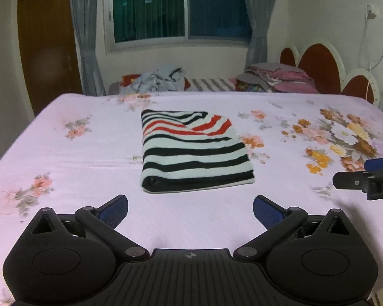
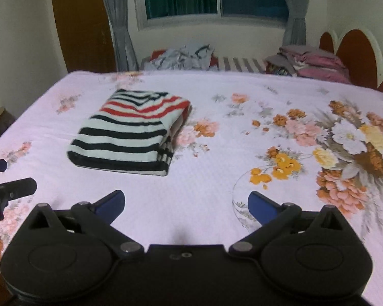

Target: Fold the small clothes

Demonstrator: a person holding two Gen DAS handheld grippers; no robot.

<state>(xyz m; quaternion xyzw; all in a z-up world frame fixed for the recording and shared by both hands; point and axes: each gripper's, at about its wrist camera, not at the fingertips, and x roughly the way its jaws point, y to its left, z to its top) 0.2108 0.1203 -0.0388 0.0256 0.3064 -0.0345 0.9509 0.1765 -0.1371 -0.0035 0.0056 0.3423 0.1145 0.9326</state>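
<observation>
A large bed (image 1: 63,153) with a pale pink flowered sheet fills both views. At its far edge, toward 12 o'clock, lie a loose heap of grey clothes (image 1: 160,79) and a stack of folded pink and grey clothes (image 1: 278,76), both blurred. Behind them is a window (image 1: 181,7) with grey curtains.

The striped garment (image 1: 194,153), black, white and red, lies folded in a neat rectangle on the sheet. In the left wrist view it is at 12 o'clock from the left gripper (image 1: 190,211), near but apart from the blue fingers (image 1: 115,210). In the right wrist view it is at 11 o'clock from the right gripper (image 2: 186,205), also apart.

Both grippers have their fingers spread wide and hold nothing.

In the left view the right gripper enters at 3 o'clock, cut off by the frame; on its black body only a white letter "D" can be read, the rest is outside the picture. In the right view the left gripper shows partly at 9 o'clock.
</observation>
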